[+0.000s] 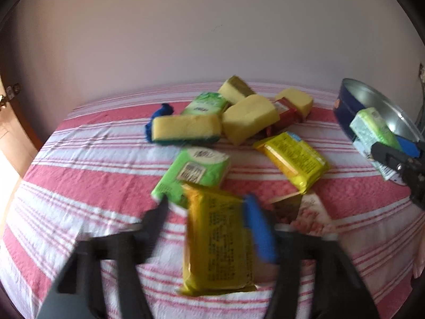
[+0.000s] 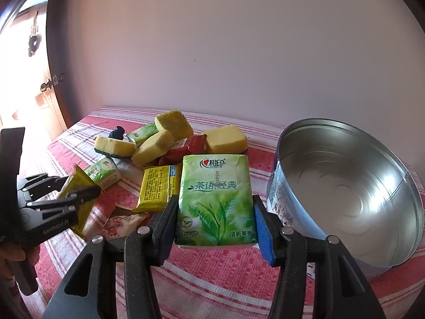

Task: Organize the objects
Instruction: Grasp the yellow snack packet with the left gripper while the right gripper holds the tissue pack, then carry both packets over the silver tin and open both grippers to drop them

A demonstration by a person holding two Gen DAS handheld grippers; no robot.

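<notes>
While the round tin is standing empty, nothing is yet being counted as sorted. A green tissue pack is being gripped by the clenched right gripper just left of the tin; a yellow packet is lying between the released jaws of the left gripper, further left. Sponges and other packets are being left heaped beyond the tin's left side.

Motion blurs my left gripper and its yellow foil packet; contact there I can't judge.
</notes>
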